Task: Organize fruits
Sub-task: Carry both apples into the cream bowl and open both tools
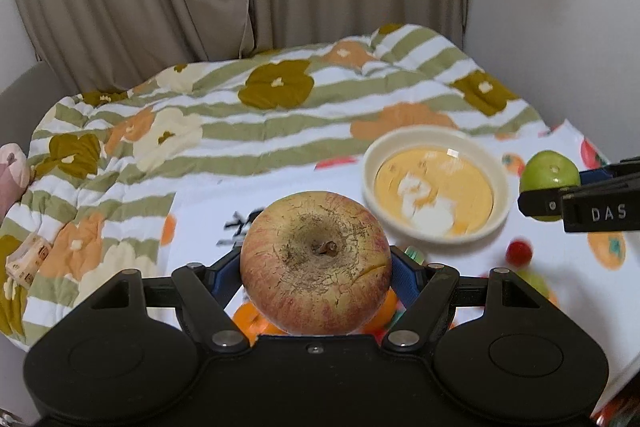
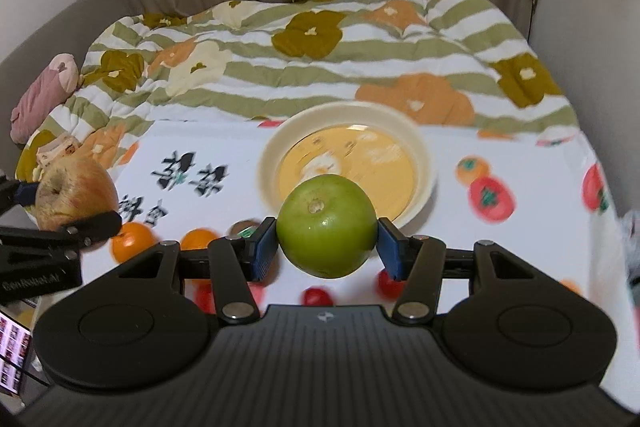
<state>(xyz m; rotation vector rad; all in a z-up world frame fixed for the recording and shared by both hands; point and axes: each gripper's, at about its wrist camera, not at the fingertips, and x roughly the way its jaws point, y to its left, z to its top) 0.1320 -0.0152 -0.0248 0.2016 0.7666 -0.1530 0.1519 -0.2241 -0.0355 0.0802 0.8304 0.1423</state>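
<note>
Bowl (image 2: 424, 155) rim ahead, cloth (image 2: 500, 259) bare rightward

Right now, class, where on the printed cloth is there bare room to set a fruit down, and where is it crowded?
Free: the plate itself, holding no fruit, and the cloth to its right, towards the edge. Crowded: the near strip under the grippers, where oranges and small red fruits lie close together.

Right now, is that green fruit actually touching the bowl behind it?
Apart. In the left wrist view the green fruit, held in the right gripper's fingers, sits to the right of the bowl, with tablecloth showing between them.
</note>
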